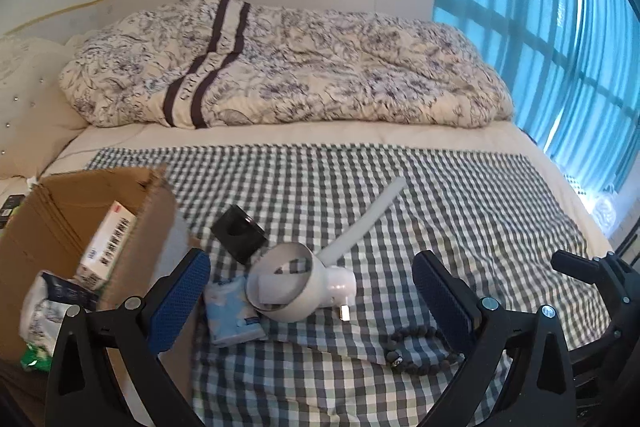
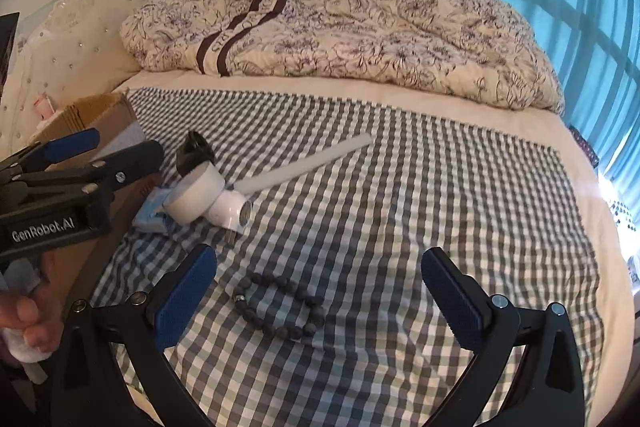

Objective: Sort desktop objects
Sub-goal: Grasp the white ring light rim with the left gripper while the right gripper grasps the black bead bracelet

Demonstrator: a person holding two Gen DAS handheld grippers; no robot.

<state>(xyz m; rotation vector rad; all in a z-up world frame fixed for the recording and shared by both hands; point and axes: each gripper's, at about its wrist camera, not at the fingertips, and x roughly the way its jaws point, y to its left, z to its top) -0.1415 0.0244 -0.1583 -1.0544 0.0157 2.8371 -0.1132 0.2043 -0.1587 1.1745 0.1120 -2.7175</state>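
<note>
Both claws, left claw (image 1: 312, 303) and right claw (image 2: 320, 291), gape empty; lower the right squarely over the bracelet (image 2: 280, 307), pinching beads, not cloth.

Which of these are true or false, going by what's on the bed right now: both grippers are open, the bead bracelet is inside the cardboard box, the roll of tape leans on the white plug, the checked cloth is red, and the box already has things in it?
1. Both grippers are open. True: the left gripper and the right gripper each hold nothing.
2. The bead bracelet is in the cardboard box. False: it lies on the checked cloth.
3. The tape roll touches the white plug. True.
4. The cloth is red. False: it is grey and white.
5. The box holds items. True: a white carton lies inside.
</note>
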